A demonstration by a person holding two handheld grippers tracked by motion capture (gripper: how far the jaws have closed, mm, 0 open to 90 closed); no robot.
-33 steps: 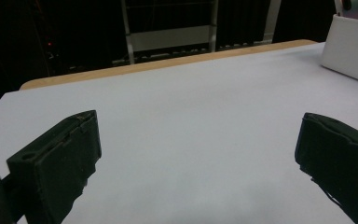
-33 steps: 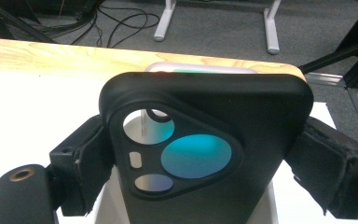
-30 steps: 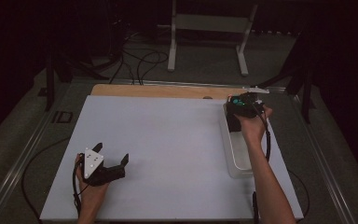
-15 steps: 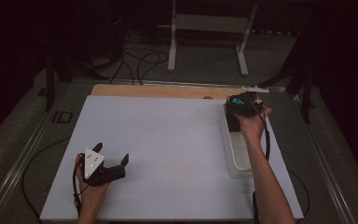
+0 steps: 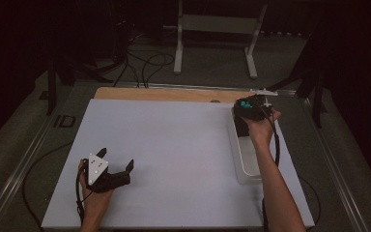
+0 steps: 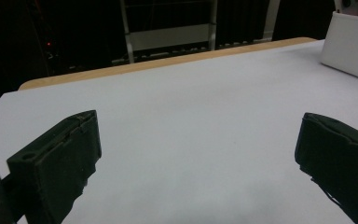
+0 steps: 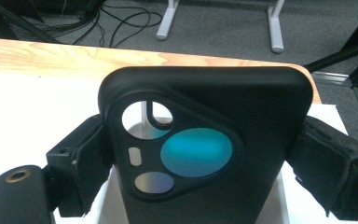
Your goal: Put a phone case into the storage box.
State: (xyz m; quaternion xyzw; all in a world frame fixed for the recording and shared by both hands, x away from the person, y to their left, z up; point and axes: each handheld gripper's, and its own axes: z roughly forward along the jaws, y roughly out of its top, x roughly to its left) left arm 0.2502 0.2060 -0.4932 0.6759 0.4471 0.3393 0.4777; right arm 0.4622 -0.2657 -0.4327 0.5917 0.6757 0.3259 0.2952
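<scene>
Almost nothing changes against the earlier high views: right gripper (image 5: 252, 107) sits in the same spot over the far end of the white tray (image 5: 245, 162) near the desk's far right corner, maybe a hair's shift; left gripper (image 5: 110, 170) unmoved at the near left. So probably a pause mid-carry, not a place or a release yet.

Right jaws are clamped on the long sides of a black phone case (image 7: 205, 140), back facing the camera, camera cutouts showing teal through them. Case is upright, lifted over the tray's far end; whether its lower edge touches the tray is hidden. Right forearm reaches straight up the desk's right edge, wrist bent over the tray, cable trailing down the arm.

Left jaws stand wide apart, nothing between them, low over the white desk (image 6: 205, 121), pointing toward the far right corner. Left hand (image 5: 95, 200) rests on the near edge.
</scene>
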